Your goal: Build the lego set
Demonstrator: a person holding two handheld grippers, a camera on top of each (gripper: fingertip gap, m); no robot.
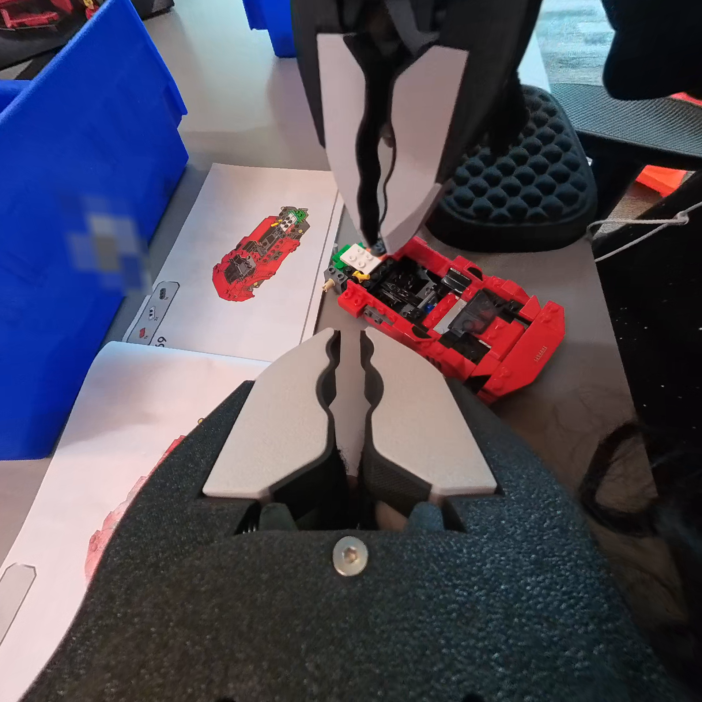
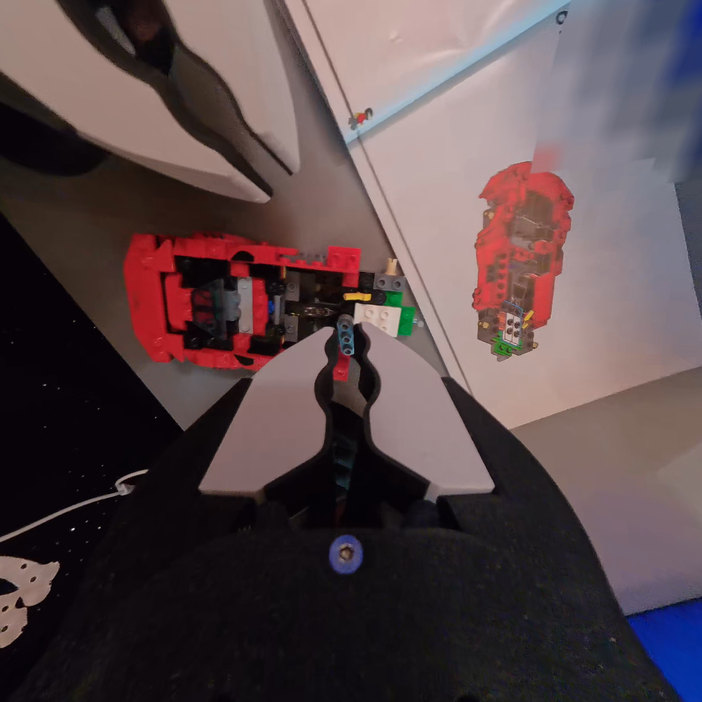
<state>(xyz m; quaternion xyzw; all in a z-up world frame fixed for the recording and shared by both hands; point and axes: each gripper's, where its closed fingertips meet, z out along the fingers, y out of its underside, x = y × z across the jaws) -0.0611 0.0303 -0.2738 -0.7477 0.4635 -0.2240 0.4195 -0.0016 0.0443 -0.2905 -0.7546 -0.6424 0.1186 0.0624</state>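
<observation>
A partly built red Lego car [image 1: 448, 311] lies on the grey table, its open black interior facing up. It also shows in the right wrist view [image 2: 243, 300]. A white plate [image 1: 359, 258] and green plates sit at its unfinished end. My right gripper [image 2: 347, 328] is shut on a small blue beam with holes [image 2: 345, 336] that has a red part below it. It holds the beam at the car's edge beside the white plate [image 2: 378, 315]. From the left wrist view my right gripper [image 1: 378, 247] comes down from above. My left gripper [image 1: 349, 334] is empty, with only a narrow gap, hovering short of the car.
The open instruction booklet [image 1: 258, 258] lies left of the car, touching it. A large blue bin [image 1: 76, 228] stands at the left and another [image 1: 273, 26] at the back. A black dimpled cushion [image 1: 524, 171] is behind the car. A black cloth [image 2: 57, 380] and a white cable [image 2: 76, 509] lie on the car's other side. One gripper's finger ends stand about 7 cm off the other's.
</observation>
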